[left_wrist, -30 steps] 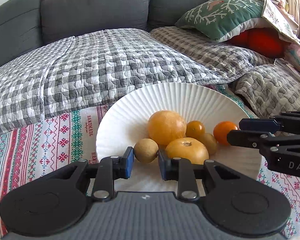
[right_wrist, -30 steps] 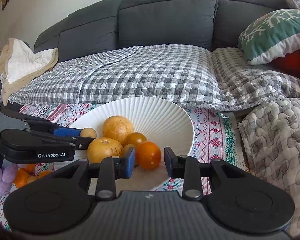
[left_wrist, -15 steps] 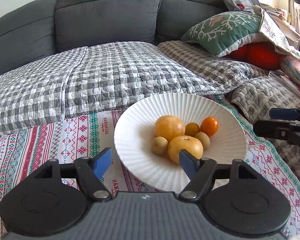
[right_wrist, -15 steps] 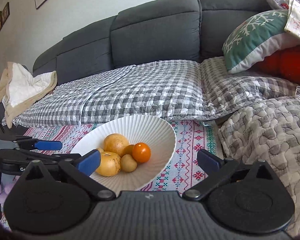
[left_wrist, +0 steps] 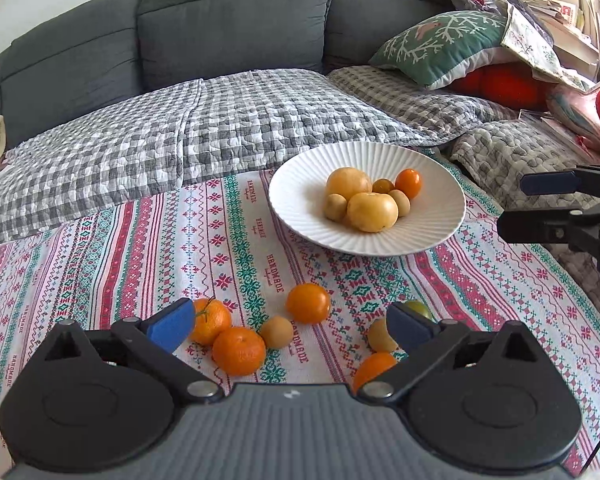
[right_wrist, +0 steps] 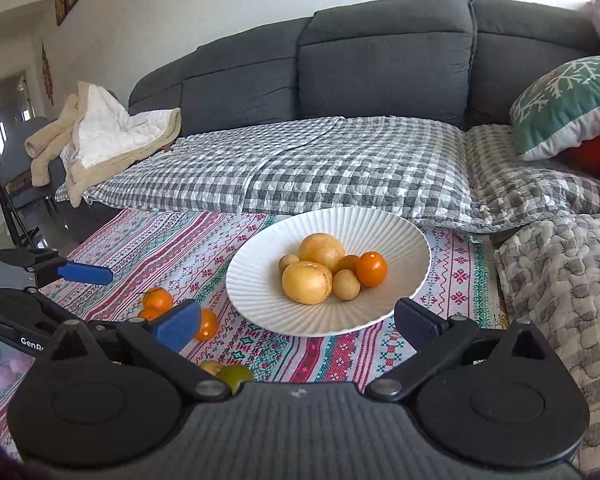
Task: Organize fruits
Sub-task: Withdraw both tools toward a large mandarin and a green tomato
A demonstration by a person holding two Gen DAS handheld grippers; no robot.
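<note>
white plate [left_wrist: 296, 216] holding six fruits, loose oranges [left_wrist: 238, 350] on patterned cloth [left_wrist: 148, 248], left hand-held gripper [left_wrist: 288, 326] wide open

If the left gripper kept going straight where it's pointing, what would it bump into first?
Probably the loose fruit on the cloth: the left gripper is open and aims at an orange and a small tan fruit lying between its fingers' lines. The plate is farther. Depth is a guess.

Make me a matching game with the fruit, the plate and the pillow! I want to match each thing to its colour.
Things:
1. plate
2. snowflake pillow
3. sofa back
4. loose mandarin on the cloth

Colours:
A. orange
B. dark grey
C. white
D. green with white branches

Pairs: 1-C, 2-D, 3-B, 4-A
</note>
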